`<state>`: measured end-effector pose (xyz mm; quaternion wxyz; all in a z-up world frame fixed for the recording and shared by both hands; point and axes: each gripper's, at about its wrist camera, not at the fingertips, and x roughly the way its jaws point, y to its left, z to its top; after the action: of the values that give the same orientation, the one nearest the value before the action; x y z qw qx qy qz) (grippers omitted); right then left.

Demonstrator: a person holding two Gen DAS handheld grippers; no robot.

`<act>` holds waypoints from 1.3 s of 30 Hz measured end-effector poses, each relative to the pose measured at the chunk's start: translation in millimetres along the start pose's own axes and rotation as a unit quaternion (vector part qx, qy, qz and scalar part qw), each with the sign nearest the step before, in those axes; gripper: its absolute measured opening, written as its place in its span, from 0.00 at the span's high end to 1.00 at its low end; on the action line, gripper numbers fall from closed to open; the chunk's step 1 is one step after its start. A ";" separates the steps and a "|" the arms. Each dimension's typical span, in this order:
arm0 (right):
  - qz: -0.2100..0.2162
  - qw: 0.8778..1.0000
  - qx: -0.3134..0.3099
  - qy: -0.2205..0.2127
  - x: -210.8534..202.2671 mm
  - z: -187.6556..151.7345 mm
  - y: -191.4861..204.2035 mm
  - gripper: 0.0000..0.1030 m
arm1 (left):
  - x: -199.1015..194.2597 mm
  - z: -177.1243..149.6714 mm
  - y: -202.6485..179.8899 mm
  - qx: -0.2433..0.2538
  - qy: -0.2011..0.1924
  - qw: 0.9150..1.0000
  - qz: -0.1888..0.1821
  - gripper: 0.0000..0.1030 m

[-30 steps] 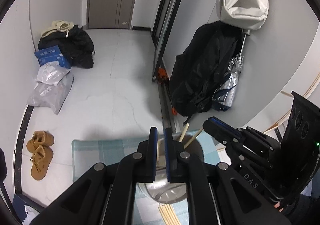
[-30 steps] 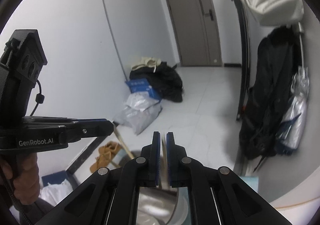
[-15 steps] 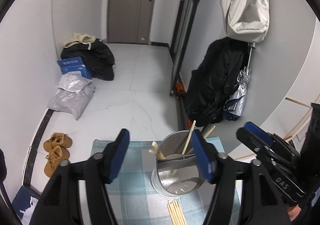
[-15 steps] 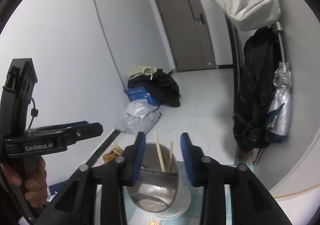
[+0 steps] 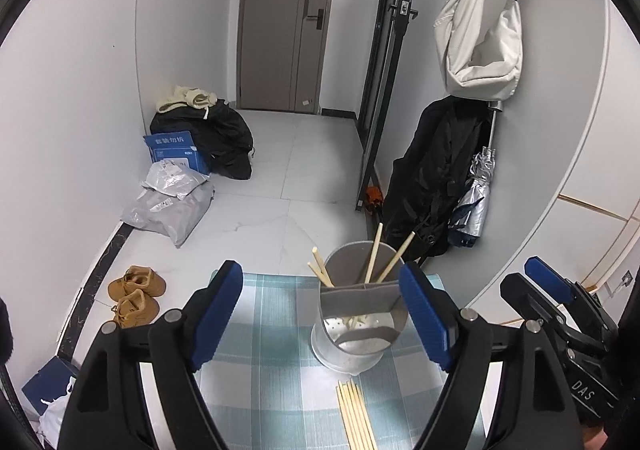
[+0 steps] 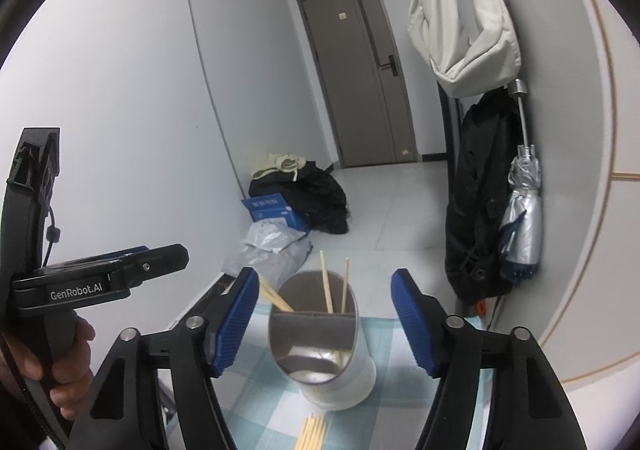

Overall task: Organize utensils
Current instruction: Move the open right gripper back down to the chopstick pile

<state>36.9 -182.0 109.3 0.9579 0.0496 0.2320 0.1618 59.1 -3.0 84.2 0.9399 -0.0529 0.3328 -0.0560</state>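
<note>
Chopsticks (image 5: pixel 373 258) lean upright in divided metal holder (image 5: pixel 360 326), others (image 5: pixel 356 414) loose alongside.

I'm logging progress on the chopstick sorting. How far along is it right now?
Partly done. Four chopsticks already stand in the metal holder on the checked cloth. Nothing is in hand: the left gripper and right gripper are both open and empty. Still left: the bundle of loose chopsticks lying on the cloth in front of the holder.

Shiny metal holder (image 5: pixel 360 330), pale wooden chopsticks (image 5: pixel 356 416), checked cloth (image 5: pixel 272 362).
</note>
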 end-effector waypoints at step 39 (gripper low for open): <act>-0.054 0.985 0.001 0.165 32.4 -143.9 -14.9 0.22 | 50.8 -119.2 18.9 -0.023 0.044 0.998 0.027 0.11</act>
<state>2.1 -182.3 -34.8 0.9139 0.0111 0.3891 0.1152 24.4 1.1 -41.9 0.9241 -0.0628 0.3761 -0.0255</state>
